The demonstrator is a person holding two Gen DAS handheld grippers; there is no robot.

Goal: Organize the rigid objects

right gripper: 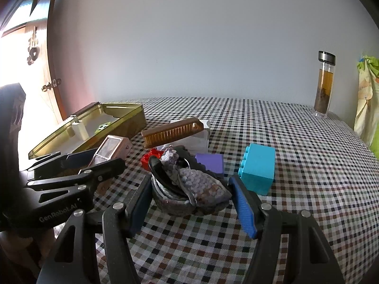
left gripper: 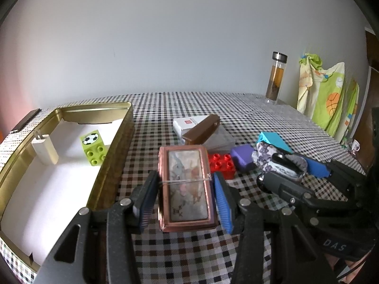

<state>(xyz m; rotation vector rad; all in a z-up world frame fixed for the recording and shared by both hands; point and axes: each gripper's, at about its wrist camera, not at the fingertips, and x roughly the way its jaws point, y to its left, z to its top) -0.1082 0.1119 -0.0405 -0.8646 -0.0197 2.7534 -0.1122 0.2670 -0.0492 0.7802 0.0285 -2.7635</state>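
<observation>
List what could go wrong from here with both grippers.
1. The left gripper straddles the copper case with gaps at both pads; closing off-centre may twist or slide it.
2. The right gripper straddles a soft knitted pouch, which could deform and slip.
3. The grippers sit close together; lifting both may make them collide.

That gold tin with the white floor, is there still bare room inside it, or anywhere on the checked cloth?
Yes. In the gold metal tin, the white floor nearer the camera than the lime-green football block and cream plastic box is bare. The checked tablecloth lies free between the turquoise block and glass tea bottle. The middle is crowded.
</observation>
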